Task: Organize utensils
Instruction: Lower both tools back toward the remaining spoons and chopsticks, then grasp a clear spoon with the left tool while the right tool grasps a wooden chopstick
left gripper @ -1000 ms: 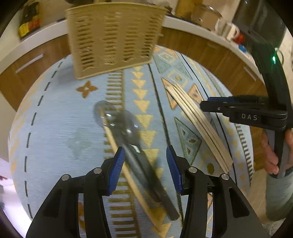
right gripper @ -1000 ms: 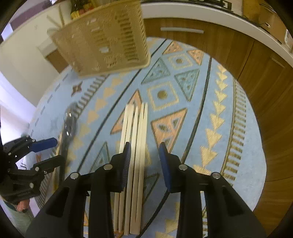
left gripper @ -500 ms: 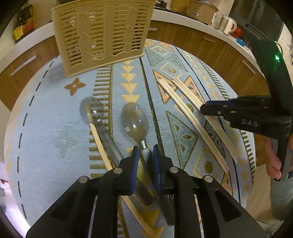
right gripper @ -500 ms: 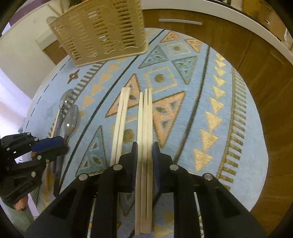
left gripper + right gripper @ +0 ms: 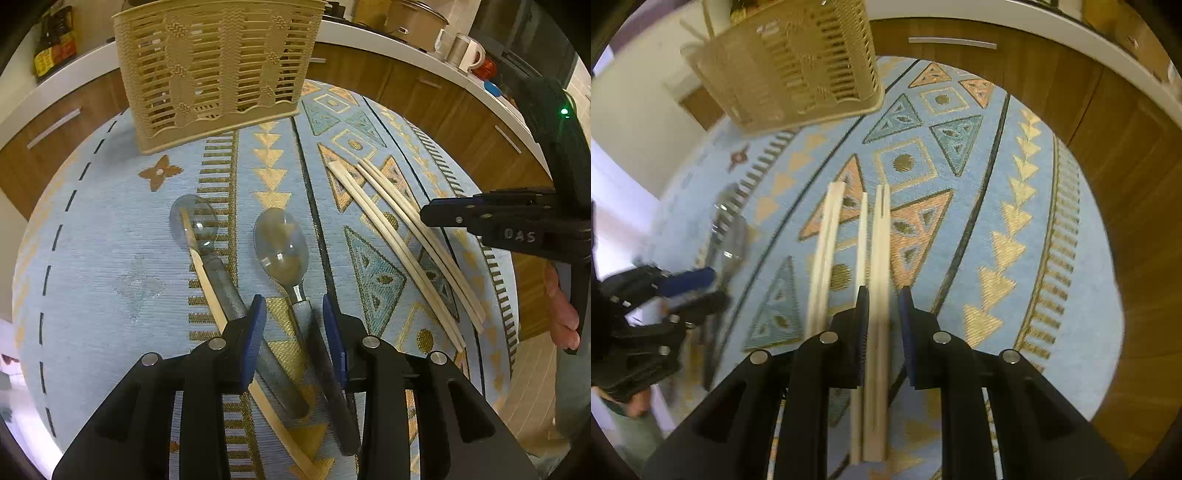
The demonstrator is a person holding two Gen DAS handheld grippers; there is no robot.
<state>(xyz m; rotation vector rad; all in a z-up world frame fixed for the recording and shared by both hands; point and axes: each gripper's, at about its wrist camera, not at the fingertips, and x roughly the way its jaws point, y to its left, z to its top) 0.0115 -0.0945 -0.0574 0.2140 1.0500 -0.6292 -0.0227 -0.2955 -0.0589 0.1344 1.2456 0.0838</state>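
Observation:
A beige slotted utensil basket stands at the far side of the round table; it also shows in the right wrist view. Two metal spoons lie on the cloth: one between the fingers of my open left gripper, the other just left of it with a wooden stick across it. Several pale chopsticks lie to the right. My right gripper is partly open around some of the chopsticks; two more lie just left of it.
A blue patterned cloth covers the table. Wooden cabinets and a white counter ring the table. Mugs and pots stand on the counter. The right gripper's body reaches over the table's right edge.
My left gripper was shut on the right-hand spoon's handle and has opened; the spoon lies on the cloth. My right gripper's jaws have widened a little around the chopsticks.

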